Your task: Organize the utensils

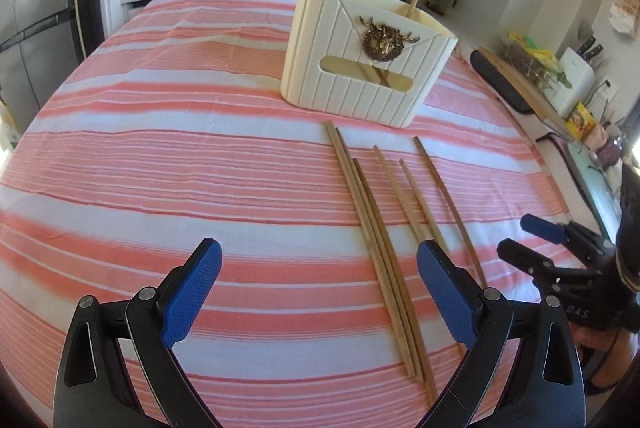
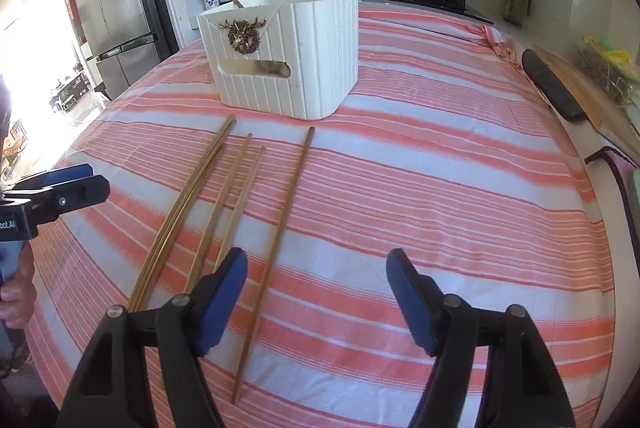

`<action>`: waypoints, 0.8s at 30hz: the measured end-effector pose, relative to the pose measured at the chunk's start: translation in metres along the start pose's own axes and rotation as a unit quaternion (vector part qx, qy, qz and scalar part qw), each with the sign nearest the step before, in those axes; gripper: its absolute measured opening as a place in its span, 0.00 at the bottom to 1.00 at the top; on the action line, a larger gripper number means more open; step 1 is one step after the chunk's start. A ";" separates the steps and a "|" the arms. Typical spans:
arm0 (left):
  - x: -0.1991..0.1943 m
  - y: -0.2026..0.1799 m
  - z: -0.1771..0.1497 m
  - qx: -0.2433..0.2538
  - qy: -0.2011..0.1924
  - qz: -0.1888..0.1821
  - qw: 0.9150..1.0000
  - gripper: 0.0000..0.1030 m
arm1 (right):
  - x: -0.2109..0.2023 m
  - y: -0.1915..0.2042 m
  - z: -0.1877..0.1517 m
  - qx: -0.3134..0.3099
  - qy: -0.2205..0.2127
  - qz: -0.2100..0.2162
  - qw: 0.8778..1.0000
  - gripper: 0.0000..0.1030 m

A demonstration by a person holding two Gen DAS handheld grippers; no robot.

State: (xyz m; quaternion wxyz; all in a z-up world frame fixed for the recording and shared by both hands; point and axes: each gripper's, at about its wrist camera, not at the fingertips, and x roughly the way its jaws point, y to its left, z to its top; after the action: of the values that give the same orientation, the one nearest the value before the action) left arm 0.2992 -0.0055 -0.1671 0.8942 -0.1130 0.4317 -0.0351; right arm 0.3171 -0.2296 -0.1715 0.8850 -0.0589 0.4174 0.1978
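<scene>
- Left wrist view: left gripper (image 1: 319, 292) fingers spread wide, nothing between the pads. Six slim tan wooden chopsticks (image 1: 376, 228) lie loose on the striped pink-and-white tabletop (image 1: 160, 168), roughly parallel, just in front of the cream ribbed holder (image 1: 360, 68) with its gold stag emblem. Two more sticks stand inside it, leaning.
- Right wrist view: right gripper (image 2: 316, 296) fingers partly open, holding nothing; one chopstick (image 2: 280, 228) lies just beside the left-hand pad. Holder (image 2: 288, 60) sits beyond the sticks.
</scene>
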 end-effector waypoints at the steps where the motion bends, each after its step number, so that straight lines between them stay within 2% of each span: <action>1: 0.004 -0.001 0.000 -0.001 0.001 0.007 1.000 0.95 | 0.001 -0.001 -0.002 0.006 0.000 0.001 1.000 0.65; 5: 0.018 -0.001 -0.004 -0.005 0.008 0.032 0.999 0.95 | 0.002 -0.006 -0.009 0.022 0.003 0.006 1.000 0.62; 12: 0.035 -0.004 -0.009 -0.012 0.025 0.034 0.999 0.95 | -0.002 -0.002 -0.009 0.012 -0.002 0.001 1.000 0.62; 20: 0.042 -0.015 -0.012 0.022 0.022 0.075 0.997 0.95 | -0.003 0.003 -0.008 -0.007 -0.007 -0.008 1.000 0.62; 24: 0.042 -0.015 -0.012 0.026 0.021 0.080 0.996 0.96 | -0.001 0.002 -0.009 -0.009 -0.003 -0.012 1.000 0.62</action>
State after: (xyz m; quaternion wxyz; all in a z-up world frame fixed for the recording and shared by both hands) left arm 0.3168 -0.0289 -0.2034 0.8878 -0.0539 0.4566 0.0226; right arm 0.3087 -0.2302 -0.1765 0.8878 -0.0715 0.4126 0.1911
